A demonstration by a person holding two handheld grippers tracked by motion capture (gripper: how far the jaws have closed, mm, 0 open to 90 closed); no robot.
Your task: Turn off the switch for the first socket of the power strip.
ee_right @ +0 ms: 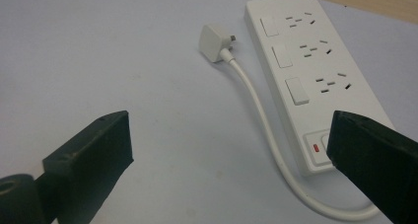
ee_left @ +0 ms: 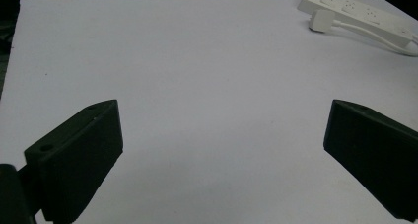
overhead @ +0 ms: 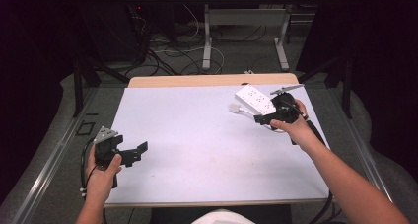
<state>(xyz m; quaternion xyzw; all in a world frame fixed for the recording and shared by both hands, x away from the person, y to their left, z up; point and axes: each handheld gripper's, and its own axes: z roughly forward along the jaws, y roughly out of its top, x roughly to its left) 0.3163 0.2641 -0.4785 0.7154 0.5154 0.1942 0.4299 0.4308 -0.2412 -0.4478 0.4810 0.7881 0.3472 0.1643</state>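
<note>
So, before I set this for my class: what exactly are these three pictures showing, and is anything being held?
A person sits at a table covered by a white mat, holding a hand-operated claw in each hand. The high view looks down from above: left claw near the front left, right claw at the far right. The other two pictures come from cameras riding on each claw, looking along its black jaws. On the mat lies a white power strip with its cable and plug, unplugged beside it. Both claws are open and hold nothing; the right one is close to the strip.
</note>
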